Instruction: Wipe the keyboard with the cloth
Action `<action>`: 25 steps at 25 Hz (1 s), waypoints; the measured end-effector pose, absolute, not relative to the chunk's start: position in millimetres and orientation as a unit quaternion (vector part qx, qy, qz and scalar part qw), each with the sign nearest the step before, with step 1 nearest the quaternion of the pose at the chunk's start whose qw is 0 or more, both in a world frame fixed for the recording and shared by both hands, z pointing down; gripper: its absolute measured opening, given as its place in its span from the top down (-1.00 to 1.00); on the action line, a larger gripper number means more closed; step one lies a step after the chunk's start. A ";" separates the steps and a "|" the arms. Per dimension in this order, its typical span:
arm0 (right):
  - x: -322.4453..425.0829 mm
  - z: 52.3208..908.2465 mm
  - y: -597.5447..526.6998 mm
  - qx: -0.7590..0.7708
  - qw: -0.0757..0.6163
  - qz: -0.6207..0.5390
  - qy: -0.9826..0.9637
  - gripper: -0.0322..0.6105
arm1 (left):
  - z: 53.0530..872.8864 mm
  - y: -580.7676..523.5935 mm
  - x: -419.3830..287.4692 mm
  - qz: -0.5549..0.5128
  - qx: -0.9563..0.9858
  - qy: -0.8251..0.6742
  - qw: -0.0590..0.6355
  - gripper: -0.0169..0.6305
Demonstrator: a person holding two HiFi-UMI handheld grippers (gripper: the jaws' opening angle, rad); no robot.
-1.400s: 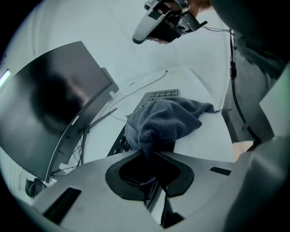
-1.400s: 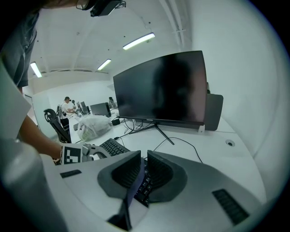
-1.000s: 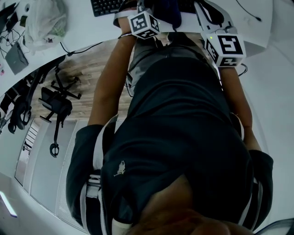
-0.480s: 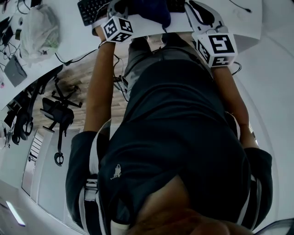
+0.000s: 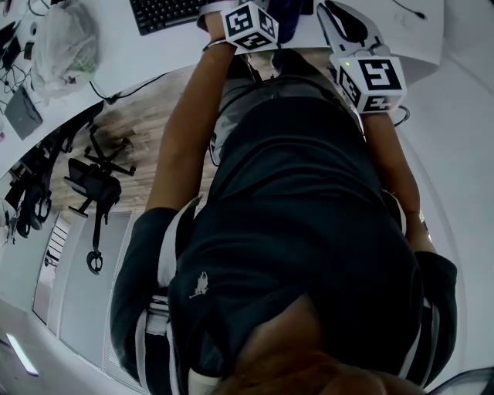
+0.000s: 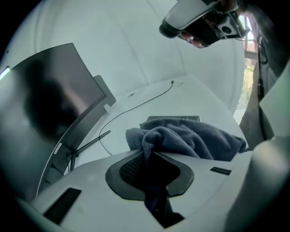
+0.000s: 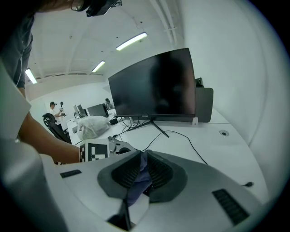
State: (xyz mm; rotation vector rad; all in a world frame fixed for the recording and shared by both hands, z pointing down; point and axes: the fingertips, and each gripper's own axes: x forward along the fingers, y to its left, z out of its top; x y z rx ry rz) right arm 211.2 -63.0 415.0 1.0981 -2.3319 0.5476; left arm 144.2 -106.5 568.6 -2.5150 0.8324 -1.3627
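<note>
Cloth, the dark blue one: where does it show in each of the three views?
Head view: the cloth at the top edge, right of the keyboard.
Left gripper view: bunched at centre, a fold pinched in the left gripper.
Right gripper view: a fold low at centre, clamped in the right gripper.
Shared landmark: the black monitor, in both gripper views, not the head view.

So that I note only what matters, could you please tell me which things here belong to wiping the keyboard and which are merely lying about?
Part of the job:
- keyboard
- cloth, pinched by both the left gripper and the right gripper

Just lying about:
- monitor
- plastic bag
- office chair
- cable on the desk
</note>
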 end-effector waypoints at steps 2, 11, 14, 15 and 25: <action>214.8 414.5 -62.6 0.407 0.249 0.202 -0.855 0.76 | 569.0 -101.8 118.8 -0.464 -0.833 0.289 0.081 0.84; 220.1 423.0 -59.1 0.405 0.251 0.217 -0.852 0.75 | 571.0 -80.5 145.1 -0.457 -0.849 0.251 0.084 0.84; 218.2 419.0 -60.8 0.405 0.249 0.214 -0.854 0.76 | 571.7 -77.2 167.8 -0.454 -0.856 0.236 0.079 0.84; 218.1 418.0 -61.0 0.406 0.248 0.213 -0.854 0.75 | 572.5 -74.7 161.2 -0.457 -0.854 0.237 0.079 0.84; 214.0 424.1 -66.2 0.398 0.247 0.222 -0.855 0.75 | 577.2 -24.3 80.1 -0.489 -0.833 0.248 0.076 0.84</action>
